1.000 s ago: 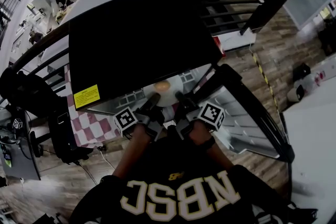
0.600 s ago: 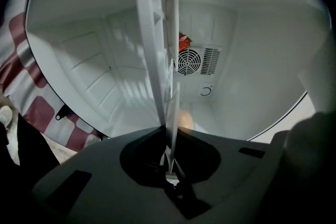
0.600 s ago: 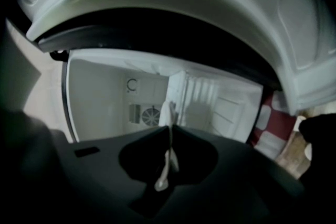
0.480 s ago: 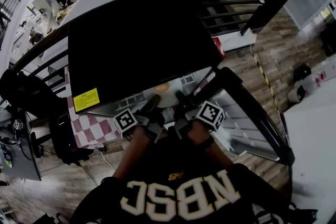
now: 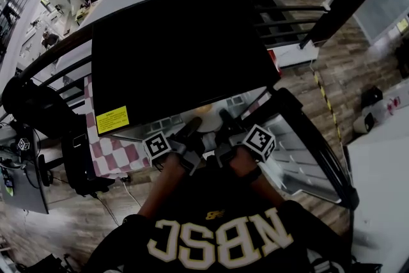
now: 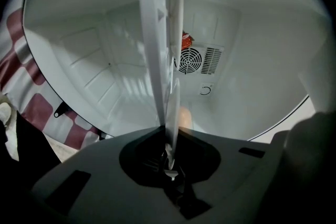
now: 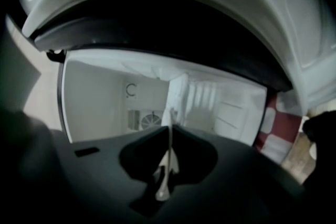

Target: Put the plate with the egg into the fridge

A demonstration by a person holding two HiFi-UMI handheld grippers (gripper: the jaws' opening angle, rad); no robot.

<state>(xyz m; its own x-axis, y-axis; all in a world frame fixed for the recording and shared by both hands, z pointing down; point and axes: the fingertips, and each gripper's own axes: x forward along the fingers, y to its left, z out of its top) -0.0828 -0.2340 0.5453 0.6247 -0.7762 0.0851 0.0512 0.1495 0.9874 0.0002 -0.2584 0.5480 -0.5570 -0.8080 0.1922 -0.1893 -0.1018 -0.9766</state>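
Observation:
The white plate (image 5: 209,122) is held level at the mouth of the small black fridge (image 5: 172,54), and only a sliver of it shows under the fridge top in the head view. My left gripper (image 5: 193,127) is shut on its left rim and my right gripper (image 5: 225,119) on its right rim. In the left gripper view the plate (image 6: 157,60) runs edge-on from the jaws into the white fridge interior (image 6: 252,71), with the brownish egg (image 6: 185,117) just beyond it. In the right gripper view the plate (image 7: 176,96) also shows edge-on in the jaws.
The fridge door (image 5: 291,140) stands open to the right, white inside. A round fan vent (image 6: 189,60) sits on the back wall. A red-and-white checked cloth (image 5: 115,153) lies under the fridge. Dark chair rails (image 5: 300,3) stand behind, and a white table (image 5: 377,182) is at the right.
The plate has slid further in under the fridge top. The egg, visible in the head view a second ago, is now hidden there. Both grippers keep their hold.

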